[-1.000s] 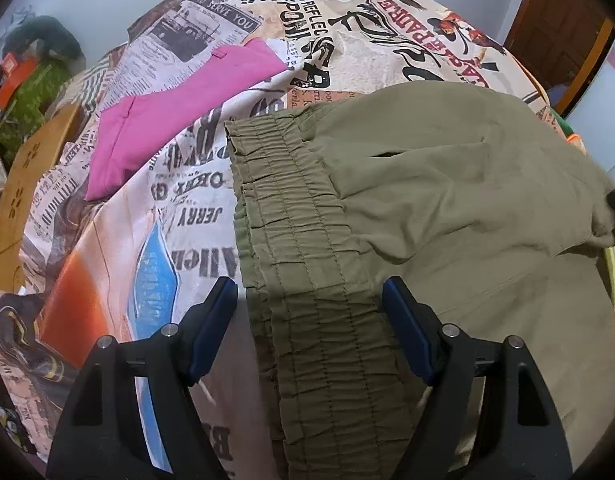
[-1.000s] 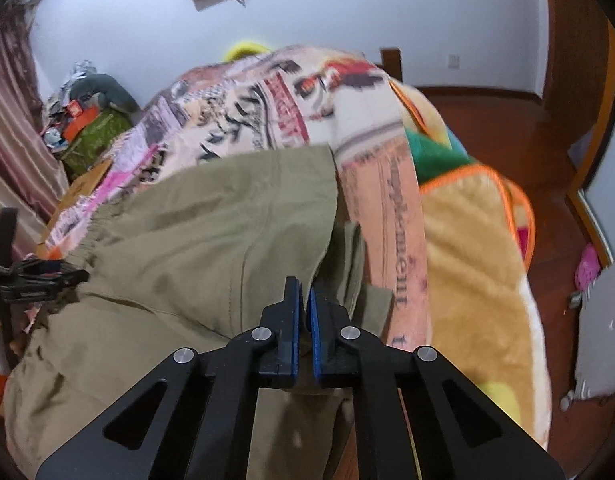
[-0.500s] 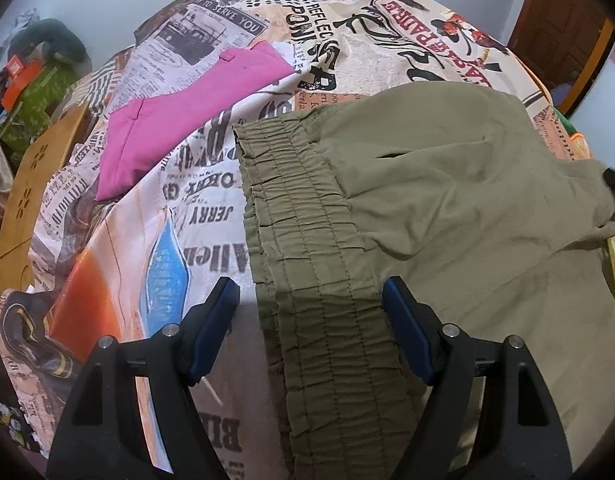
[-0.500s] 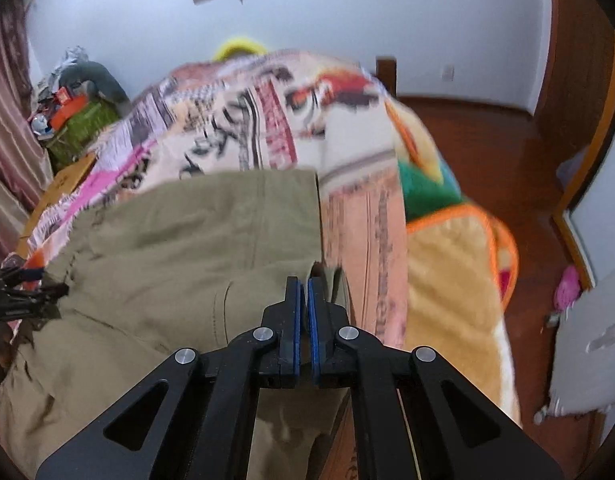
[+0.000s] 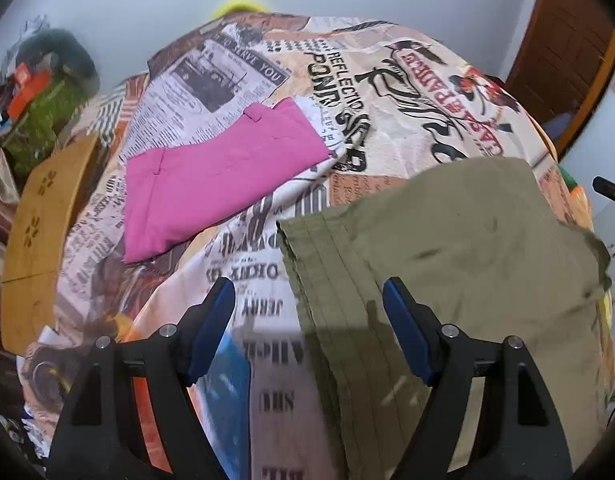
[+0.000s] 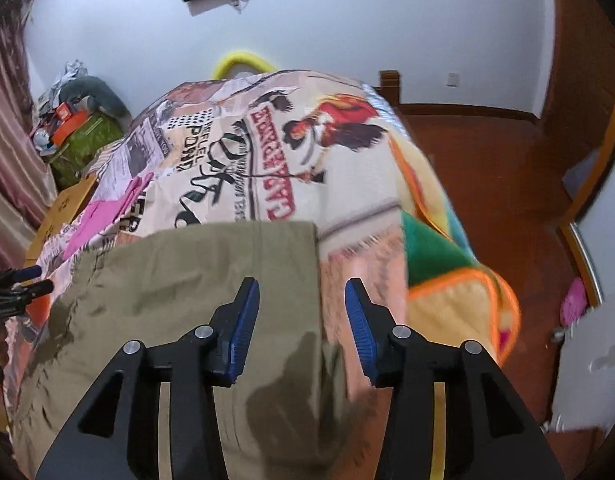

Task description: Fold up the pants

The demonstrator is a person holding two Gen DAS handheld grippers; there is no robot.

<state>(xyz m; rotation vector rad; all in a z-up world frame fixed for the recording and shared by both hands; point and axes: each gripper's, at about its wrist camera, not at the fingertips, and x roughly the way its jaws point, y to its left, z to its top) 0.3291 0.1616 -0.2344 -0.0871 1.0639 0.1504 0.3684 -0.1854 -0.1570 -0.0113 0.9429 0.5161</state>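
Olive-green pants (image 5: 459, 264) lie folded on the newspaper-print bedspread (image 5: 387, 92), elastic waistband toward the left. My left gripper (image 5: 309, 328) hangs open above the waistband edge, touching nothing. In the right wrist view the same pants (image 6: 187, 288) spread below my right gripper (image 6: 301, 324), whose jaws are opening above the pants' right edge, with no cloth pressed between the blue pads. The left gripper's fingertips (image 6: 27, 280) show at that view's left edge.
Folded pink pants (image 5: 215, 180) lie farther up the bedspread on the left. A wooden board (image 5: 39, 220) stands at the bed's left side beside cluttered bags (image 6: 79, 128). A yellow-and-green blanket (image 6: 455, 296) hangs off the right side over the wooden floor (image 6: 499, 160).
My right gripper has let go of the olive fabric and its jaws have parted. Both grippers have pulled back and up from the pants, which now lie flatter.
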